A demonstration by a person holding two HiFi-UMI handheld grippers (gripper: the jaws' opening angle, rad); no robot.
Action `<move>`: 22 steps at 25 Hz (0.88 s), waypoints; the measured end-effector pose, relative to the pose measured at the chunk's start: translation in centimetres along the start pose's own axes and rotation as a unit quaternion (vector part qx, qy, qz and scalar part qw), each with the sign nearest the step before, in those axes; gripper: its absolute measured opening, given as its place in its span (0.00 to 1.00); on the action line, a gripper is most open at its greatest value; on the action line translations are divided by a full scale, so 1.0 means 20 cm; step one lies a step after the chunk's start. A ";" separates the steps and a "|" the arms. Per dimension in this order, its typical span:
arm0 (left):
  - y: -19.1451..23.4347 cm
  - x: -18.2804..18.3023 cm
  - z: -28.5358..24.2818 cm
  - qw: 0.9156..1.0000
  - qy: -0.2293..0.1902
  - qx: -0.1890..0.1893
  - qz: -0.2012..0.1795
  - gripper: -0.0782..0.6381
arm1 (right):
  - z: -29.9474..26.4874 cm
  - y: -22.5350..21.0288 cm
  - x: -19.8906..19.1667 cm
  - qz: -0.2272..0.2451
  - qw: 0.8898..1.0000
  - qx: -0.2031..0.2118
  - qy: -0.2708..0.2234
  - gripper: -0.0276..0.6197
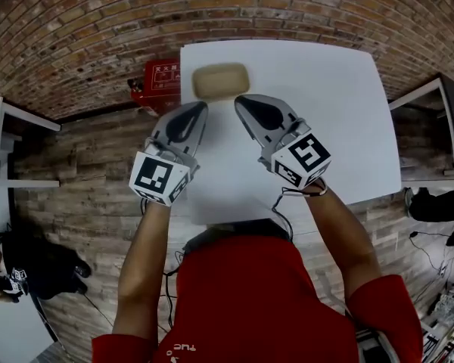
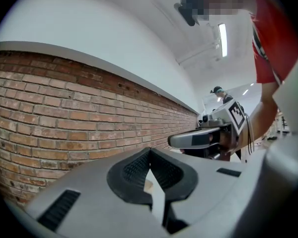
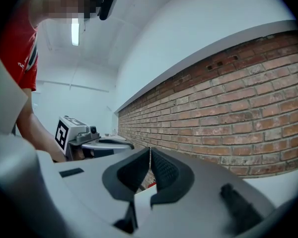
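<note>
A tan, rounded rectangular block [image 1: 221,81] lies on the white table [image 1: 333,104] near its far edge. Both grippers hover over the table just short of it, tips pointing at it and apart from it. My left gripper [image 1: 202,106] is shut with nothing between its jaws, which meet in the left gripper view [image 2: 149,155]. My right gripper [image 1: 239,99] is shut and empty too, with its ribbed pads closed together [image 3: 149,152]. Each gripper view shows the other gripper beside it: the right gripper [image 2: 198,139] and the left gripper [image 3: 104,145].
A brick wall [image 1: 98,21] rises behind the table. A red box [image 1: 157,78] stands on the wooden floor at the table's far left corner. White shelving [image 1: 0,142] is at the left and a cabinet [image 1: 439,127] at the right. A person [image 1: 30,267] stands at the lower left.
</note>
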State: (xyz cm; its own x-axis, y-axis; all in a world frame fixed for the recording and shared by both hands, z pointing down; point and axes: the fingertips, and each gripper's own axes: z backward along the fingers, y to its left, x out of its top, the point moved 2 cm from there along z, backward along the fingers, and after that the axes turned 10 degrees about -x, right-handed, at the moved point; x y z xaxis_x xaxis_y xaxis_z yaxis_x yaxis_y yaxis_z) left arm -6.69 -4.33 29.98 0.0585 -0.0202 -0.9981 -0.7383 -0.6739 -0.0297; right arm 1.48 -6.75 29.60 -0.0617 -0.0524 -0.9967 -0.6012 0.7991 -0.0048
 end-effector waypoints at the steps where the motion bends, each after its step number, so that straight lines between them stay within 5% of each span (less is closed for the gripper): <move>1: 0.02 -0.01 -0.03 1.000 0.002 0.003 -0.001 0.13 | -0.02 -0.03 0.00 0.002 1.000 0.003 0.001 0.09; 10: 0.16 -0.09 -0.24 1.000 0.022 0.014 -0.003 0.13 | -0.18 -0.20 -0.08 0.026 0.999 0.031 0.018 0.09; 22: 0.39 -0.23 -0.30 0.999 0.028 -0.031 -0.003 0.13 | -0.38 -0.31 -0.23 0.058 0.996 0.034 0.062 0.09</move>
State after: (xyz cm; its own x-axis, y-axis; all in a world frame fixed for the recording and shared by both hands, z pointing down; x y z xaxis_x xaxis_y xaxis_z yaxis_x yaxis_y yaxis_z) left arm -8.71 -14.04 34.58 0.1022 -0.0556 -0.9932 -0.6946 -0.7187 -0.0312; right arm -0.50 -15.94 34.88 -0.2283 -0.0265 -0.9732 -0.5284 0.8430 0.1010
